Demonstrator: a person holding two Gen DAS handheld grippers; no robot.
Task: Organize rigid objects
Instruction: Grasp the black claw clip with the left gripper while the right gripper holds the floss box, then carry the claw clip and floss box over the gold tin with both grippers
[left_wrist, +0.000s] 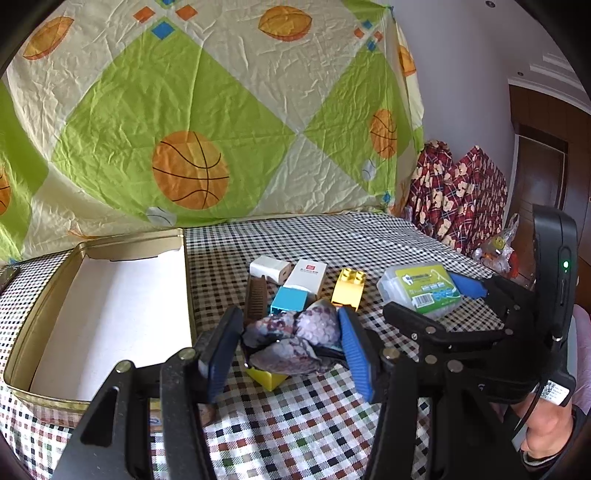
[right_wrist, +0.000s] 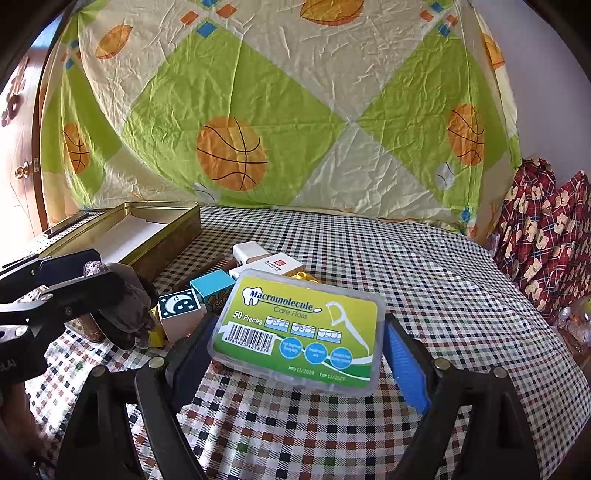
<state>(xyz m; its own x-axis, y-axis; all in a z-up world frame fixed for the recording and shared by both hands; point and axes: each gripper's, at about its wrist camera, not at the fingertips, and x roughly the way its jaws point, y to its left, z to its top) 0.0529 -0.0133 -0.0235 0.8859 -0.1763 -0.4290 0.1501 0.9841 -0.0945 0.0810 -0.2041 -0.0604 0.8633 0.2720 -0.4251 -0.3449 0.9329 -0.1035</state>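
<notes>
Left wrist view: the left gripper is clamped on a purple seashell; the open tin box sits to its left, so carry across and release low. Right wrist view: the right gripper holds the floss-pick box wide; keep it level.

You are in a home, in a room that looks lived in. A bedsheet with basketballs hangs behind the table, which has a checked cloth. Red teddy-bear cloth is piled beside it, near a brown wooden door.
</notes>
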